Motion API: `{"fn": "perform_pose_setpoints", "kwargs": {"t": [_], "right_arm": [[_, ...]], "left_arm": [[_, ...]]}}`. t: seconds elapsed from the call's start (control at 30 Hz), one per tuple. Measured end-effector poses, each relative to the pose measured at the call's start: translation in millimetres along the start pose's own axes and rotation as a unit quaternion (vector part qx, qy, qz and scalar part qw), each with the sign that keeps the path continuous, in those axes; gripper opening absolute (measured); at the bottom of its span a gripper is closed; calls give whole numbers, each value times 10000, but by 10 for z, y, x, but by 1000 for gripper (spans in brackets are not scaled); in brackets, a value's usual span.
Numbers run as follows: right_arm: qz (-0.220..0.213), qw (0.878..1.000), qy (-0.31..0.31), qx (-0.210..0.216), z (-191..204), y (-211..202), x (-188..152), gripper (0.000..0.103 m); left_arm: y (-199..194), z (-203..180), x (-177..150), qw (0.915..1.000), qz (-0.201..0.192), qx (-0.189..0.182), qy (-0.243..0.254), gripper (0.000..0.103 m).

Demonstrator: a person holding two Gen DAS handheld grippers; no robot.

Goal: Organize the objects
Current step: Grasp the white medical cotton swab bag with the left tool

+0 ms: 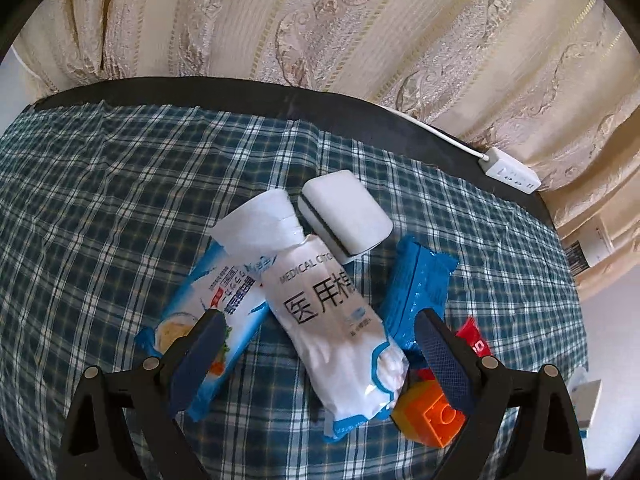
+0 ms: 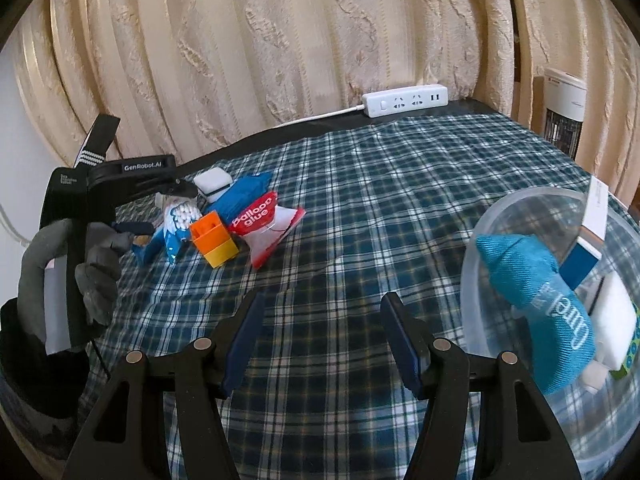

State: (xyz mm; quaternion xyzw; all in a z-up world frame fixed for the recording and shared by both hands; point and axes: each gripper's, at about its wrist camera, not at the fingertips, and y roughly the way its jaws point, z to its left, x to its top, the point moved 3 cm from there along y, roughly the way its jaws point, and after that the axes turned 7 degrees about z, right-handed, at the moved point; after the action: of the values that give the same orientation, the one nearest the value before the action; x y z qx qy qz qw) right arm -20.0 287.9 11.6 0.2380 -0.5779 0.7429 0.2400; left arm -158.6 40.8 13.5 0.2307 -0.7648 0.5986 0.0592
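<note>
A pile lies on the checked cloth [image 1: 100,200]. My left gripper [image 1: 319,316] is open and straddles a white bag of medical cotton swabs [image 1: 332,320], pads clear of it. Around the bag lie a blue-and-white food packet [image 1: 216,304], a white sponge with a dark stripe [image 1: 344,216], a blue packet [image 1: 420,292], a red balloon glue pouch [image 1: 474,340] and an orange-and-yellow block [image 1: 428,416]. My right gripper [image 2: 323,300] is open over bare cloth, nothing between its fingers. To its right a clear bowl [image 2: 476,248] holds a teal pouch [image 2: 536,300] and white boxes.
A white power strip [image 2: 404,100] with its cord lies at the table's far edge, against a cream curtain [image 2: 240,40]. A white heater [image 2: 564,112] stands at the far right. A gloved hand [image 2: 96,264] holds the left gripper beside the pile.
</note>
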Motion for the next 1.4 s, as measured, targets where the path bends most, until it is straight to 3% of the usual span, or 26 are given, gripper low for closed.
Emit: {"fn": "perform_pose_setpoints", "kwargs": {"t": [0.17,0.4,0.83,0.97,1.13,1.4], "right_arm": [[55,10000,-35,-22,29,58,15,62],[115,9999,-55,-26,60,114,27,62],[198,9998,-68,1,71,147,19,62],[292,9995,27,100,64,172,27,62],[318,9993,14,195,133,159,86,62],[302,9990,-198,260,323,164,123,62]], "left_arm": [[15,-37,9,9999,-32,-146,82,96],[76,-133,-36,9993,93,-161,332,74],[128,-123,-35,9989,149,-244,361,62],[42,-133,-13,9987,82,-315,399,51],[-88,-165,-12,9982,-34,-331,502,50],[-65,-203,-49,9980,90,-304,547,50]]}}
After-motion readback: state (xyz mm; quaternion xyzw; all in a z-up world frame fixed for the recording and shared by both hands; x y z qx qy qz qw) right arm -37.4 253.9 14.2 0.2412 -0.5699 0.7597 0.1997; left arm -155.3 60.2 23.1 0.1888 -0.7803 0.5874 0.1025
